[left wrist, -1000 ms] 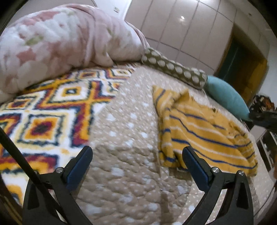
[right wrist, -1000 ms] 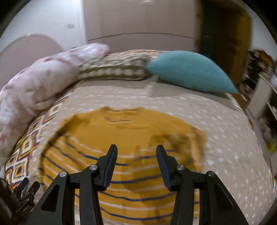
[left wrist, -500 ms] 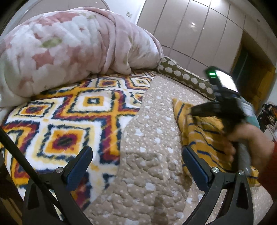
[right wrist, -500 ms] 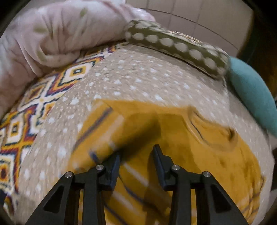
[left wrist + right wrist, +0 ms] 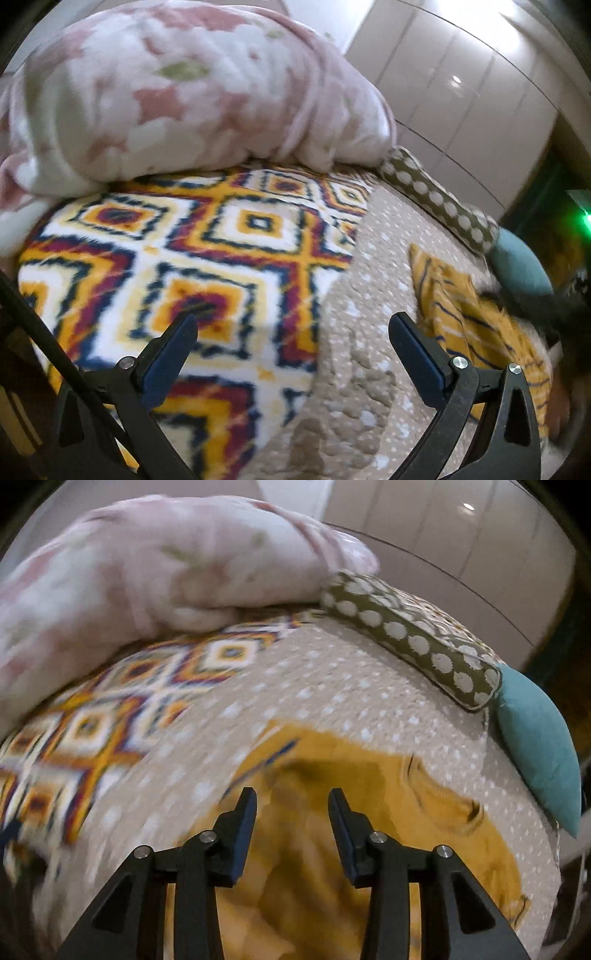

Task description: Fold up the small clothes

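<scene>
A small yellow sweater with blue stripes (image 5: 369,812) lies on the beige dotted bedspread (image 5: 314,686). In the left wrist view the sweater (image 5: 461,310) is at the right, partly folded over. My right gripper (image 5: 291,801) is open, low over the sweater's left part, with nothing clearly between its fingers. My left gripper (image 5: 291,328) is open and empty, hovering over the bedspread (image 5: 354,332) to the left of the sweater. The right gripper's dark body shows blurred at the left view's right edge.
A colourful diamond-pattern blanket (image 5: 184,266) covers the bed's left side. A pink floral duvet (image 5: 166,92) is heaped at the back left. A dotted olive bolster (image 5: 410,635) and a teal pillow (image 5: 539,746) lie at the head. Wardrobe doors stand behind.
My right gripper has moved over the sweater's left side and its jaws have widened slightly. The left gripper has swung further left toward the patterned blanket. The sweater's left edge looks folded.
</scene>
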Demonstrator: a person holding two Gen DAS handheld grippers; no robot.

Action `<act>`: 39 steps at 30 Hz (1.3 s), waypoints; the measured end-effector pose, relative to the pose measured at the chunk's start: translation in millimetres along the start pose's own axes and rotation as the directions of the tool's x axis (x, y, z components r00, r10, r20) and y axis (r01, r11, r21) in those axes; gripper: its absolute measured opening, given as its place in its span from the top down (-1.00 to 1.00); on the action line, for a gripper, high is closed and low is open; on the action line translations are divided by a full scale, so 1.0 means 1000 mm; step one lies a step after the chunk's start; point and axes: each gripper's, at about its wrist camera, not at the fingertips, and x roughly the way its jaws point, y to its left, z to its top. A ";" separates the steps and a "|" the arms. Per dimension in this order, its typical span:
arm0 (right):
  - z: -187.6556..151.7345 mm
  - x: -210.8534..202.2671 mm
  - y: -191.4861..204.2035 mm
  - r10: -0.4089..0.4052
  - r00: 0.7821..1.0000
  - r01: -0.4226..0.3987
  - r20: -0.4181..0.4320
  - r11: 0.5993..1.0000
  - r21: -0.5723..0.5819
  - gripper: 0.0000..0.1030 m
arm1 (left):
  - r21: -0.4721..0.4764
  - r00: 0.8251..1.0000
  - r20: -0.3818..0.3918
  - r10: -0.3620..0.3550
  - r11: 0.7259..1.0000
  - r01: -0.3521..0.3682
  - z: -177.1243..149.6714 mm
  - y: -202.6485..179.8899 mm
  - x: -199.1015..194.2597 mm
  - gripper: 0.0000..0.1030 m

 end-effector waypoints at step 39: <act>-0.105 -0.015 0.086 -0.060 0.998 0.051 -0.034 0.972 -0.228 0.08 | -0.062 0.994 0.029 0.106 0.993 -0.104 0.005 0.033 -0.004 -0.99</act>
